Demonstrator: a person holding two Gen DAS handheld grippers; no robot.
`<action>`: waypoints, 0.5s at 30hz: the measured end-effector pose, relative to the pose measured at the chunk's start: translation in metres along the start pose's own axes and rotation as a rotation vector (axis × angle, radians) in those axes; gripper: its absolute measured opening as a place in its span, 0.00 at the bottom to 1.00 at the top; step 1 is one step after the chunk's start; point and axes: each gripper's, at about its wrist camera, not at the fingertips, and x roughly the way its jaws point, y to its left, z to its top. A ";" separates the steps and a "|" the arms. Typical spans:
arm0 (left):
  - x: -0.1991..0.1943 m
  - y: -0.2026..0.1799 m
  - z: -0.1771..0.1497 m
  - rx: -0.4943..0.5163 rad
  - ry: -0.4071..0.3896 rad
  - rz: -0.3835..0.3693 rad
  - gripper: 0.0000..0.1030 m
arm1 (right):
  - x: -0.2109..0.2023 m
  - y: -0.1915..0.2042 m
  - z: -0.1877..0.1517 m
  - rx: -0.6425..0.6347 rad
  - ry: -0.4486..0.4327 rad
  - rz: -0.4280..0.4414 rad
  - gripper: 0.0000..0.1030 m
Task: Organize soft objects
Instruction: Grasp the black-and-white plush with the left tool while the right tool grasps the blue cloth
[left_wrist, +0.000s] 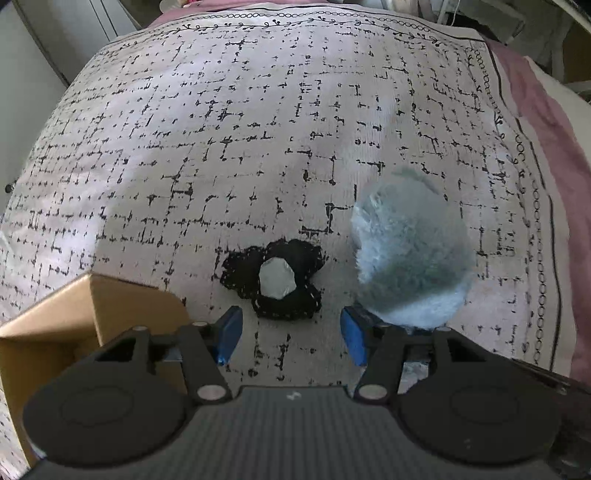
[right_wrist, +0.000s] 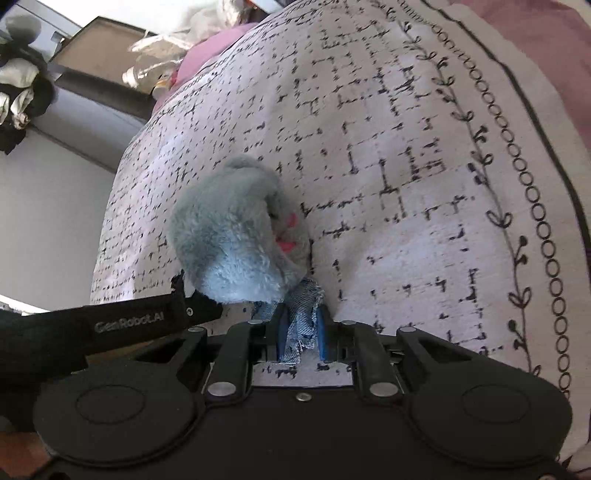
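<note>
Black crocheted scrunchie (left_wrist: 275, 282): flat on the patterned bedspread (left_wrist: 258, 129), ring-shaped, pale cloth showing through its centre hole, slightly wider across than deep, long axis roughly crosswise to the fingers of the left gripper (left_wrist: 291, 334). Directly ahead of that gripper, just beyond the blue pads (left_wrist: 229, 332), centred on the gap between them. Left gripper: wide open, holding nothing, gap broader than the scrunchie's body. Just right of the scrunchie, near but apparently not touching: grey-blue plush toy (left_wrist: 410, 254), fluffy and rounded, its lower edge overlapping the right-hand pad in the left wrist view; actual contact not determinable. In the right wrist view, same plush toy (right_wrist: 236, 236) with pink marks on one side and a frayed denim piece (right_wrist: 301, 321) at its base. Right gripper (right_wrist: 300, 332): nearly closed, pinching that denim piece between its pads. Left of the scrunchie and nearer the camera: open cardboard box (left_wrist: 110, 306), corner and wall visible, contents hidden. Judged nearer hand for the scrunchie: left, by a clear margin, since the right is already occupied. Judged next move: short straight advance and descent, then closing across the ring's short axis. Risk: snagging plush fur with the right-hand pad.
</note>
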 end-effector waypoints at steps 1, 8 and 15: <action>0.002 -0.001 0.002 0.001 0.002 0.004 0.56 | -0.001 -0.001 0.000 0.001 -0.005 -0.003 0.15; 0.016 0.002 0.011 -0.058 0.021 0.008 0.55 | 0.003 0.000 0.001 -0.018 -0.013 -0.013 0.16; 0.024 0.005 0.012 -0.089 0.018 -0.022 0.34 | 0.004 -0.002 0.004 0.009 0.002 0.011 0.41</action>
